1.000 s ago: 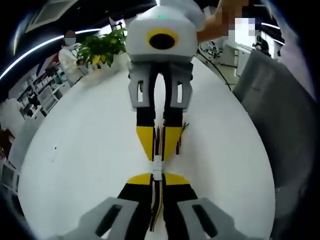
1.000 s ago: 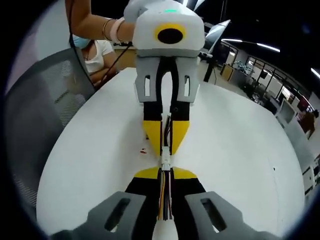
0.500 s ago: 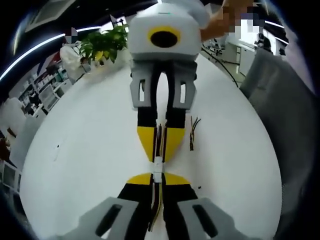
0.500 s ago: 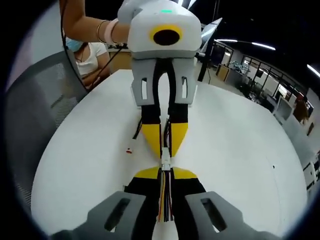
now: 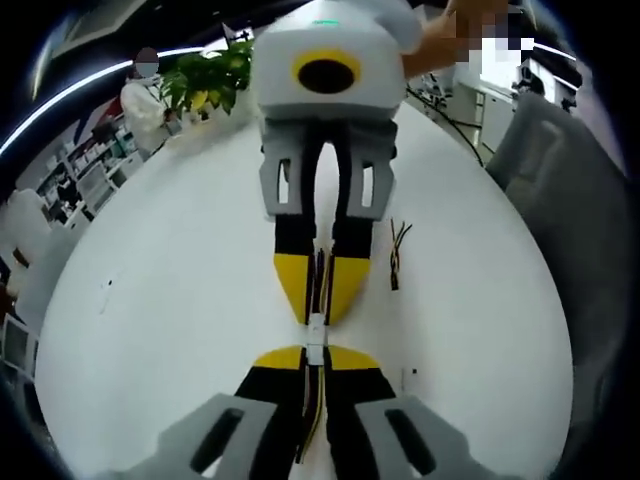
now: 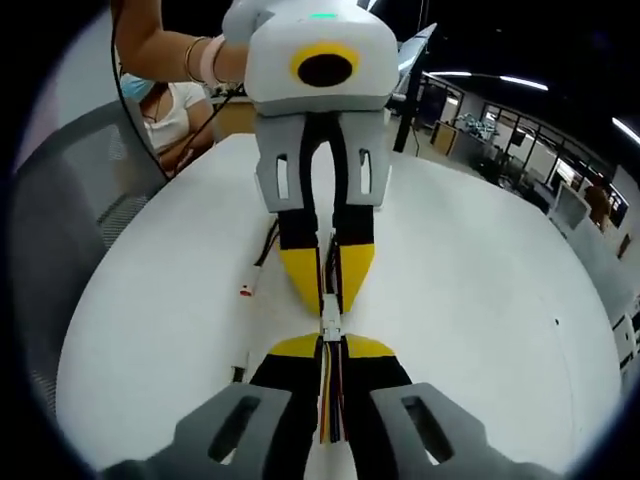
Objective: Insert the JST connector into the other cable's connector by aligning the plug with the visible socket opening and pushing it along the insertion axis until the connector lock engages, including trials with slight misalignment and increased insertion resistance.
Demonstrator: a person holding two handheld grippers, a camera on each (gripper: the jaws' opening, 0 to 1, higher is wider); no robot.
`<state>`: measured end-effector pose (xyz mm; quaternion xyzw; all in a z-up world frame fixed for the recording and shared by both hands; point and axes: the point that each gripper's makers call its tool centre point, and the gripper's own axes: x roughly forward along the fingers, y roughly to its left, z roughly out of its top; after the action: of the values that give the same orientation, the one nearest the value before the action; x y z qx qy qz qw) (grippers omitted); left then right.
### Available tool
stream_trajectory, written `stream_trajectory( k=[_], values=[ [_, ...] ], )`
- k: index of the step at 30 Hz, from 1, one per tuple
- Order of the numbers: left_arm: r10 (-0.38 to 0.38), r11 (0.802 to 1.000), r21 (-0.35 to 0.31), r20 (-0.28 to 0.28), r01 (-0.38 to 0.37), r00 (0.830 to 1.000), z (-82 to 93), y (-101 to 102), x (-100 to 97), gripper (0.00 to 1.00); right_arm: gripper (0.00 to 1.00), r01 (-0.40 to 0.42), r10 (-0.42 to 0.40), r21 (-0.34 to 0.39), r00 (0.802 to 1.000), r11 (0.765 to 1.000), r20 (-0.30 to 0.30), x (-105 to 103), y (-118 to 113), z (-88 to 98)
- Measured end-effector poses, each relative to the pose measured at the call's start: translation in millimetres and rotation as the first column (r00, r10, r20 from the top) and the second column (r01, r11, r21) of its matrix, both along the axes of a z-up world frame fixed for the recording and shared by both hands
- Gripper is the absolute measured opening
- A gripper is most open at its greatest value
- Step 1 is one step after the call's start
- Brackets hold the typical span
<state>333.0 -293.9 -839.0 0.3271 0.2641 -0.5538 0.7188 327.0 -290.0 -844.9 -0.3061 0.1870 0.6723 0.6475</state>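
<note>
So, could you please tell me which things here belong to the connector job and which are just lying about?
In the job:
- left gripper
- right gripper
- joined white connectors
- their wires

Lying about:
- spare cable on the table
- potted plant
- mesh chair

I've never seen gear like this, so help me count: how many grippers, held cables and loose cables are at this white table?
Yellow-and-black two-jaw grippers: 2, left gripper and right gripper
Thin multicoloured wire cables with white connectors, held in jaws: 2, left cable and right cable
Loose dark wire cable lying on the white table: 1
Total: 5
</note>
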Motion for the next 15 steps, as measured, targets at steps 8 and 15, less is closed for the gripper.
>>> stream_trajectory(
  k=[8,15],
  values=[
    [0.032,0.999,-0.024,-0.037,-0.033,0.999,-6.0,-0.7,-2.4,0.0,0.04,0.044,-0.041,0.031,0.995,0.999,-0.086,-1.7,-1.3,-6.0],
    [0.047,0.998,-0.038,-0.048,-0.049,0.998,-6.9,1.4,-2.3,0.0,0.04,0.057,-0.052,0.042,0.993,0.997,-0.107,-1.7,-1.5,-6.7]
  ],
)
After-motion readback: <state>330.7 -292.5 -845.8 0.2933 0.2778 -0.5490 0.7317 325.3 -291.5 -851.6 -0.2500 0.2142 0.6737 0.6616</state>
